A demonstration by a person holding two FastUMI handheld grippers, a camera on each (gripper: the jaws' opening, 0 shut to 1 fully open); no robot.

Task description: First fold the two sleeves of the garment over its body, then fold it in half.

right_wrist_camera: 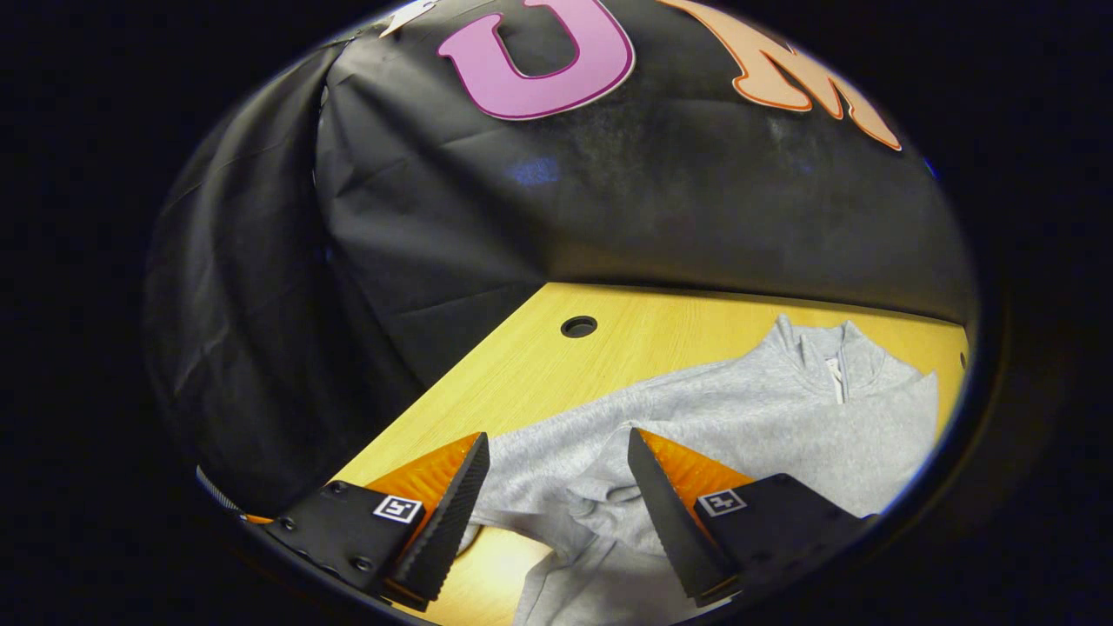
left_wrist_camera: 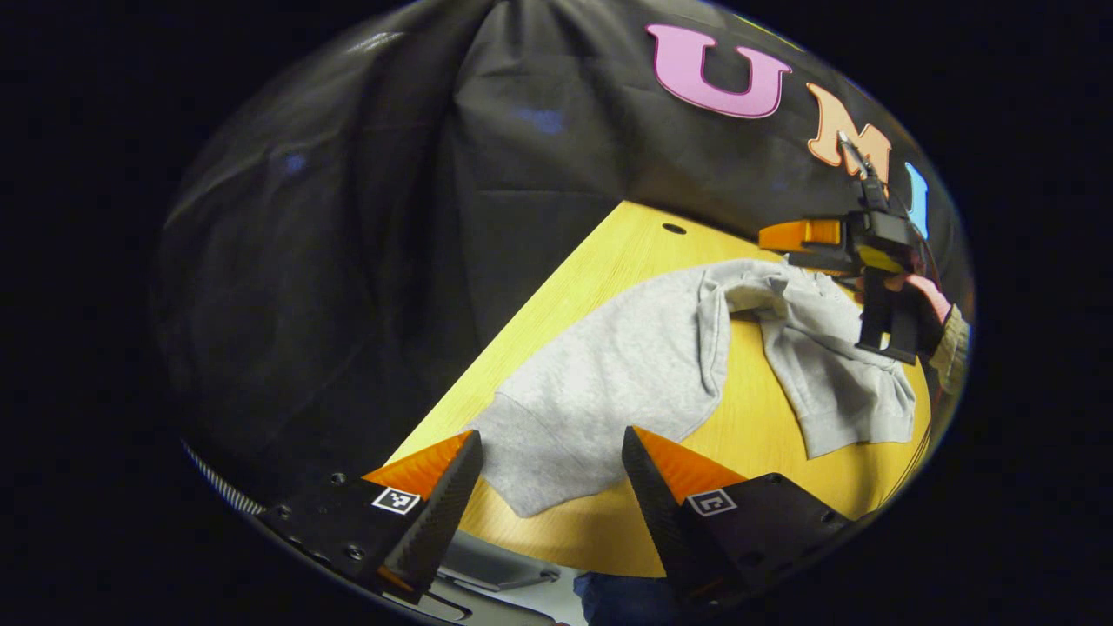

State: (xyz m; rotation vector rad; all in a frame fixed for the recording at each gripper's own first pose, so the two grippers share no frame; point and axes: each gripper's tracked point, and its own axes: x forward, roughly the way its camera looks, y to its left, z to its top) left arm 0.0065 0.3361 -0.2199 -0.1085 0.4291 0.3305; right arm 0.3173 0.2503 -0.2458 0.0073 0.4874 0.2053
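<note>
Sweatshirt: grey, with ribbed hem and cuffs, lying on the wooden counter in front of the black cloth booth wall.

Left gripper view: body spread flat, hem nearest the camera; one sleeve arcs away from the body and rests on bare wood, its cuff toward the near edge. Left claw is spread wide above the hem, nothing between its fingers. Farther off, the right claw points down over the sleeve, gripped by a hand with a knit cuff; from this angle its state cannot be told.

Right gripper view: the same sweatshirt shows its stand-up collar with a short zip at the far end, a detail not seen from the other side. Right claw is spread apart above bunched sleeve fabric, holding nothing. A round cable hole sits in the counter near the wall.
</note>
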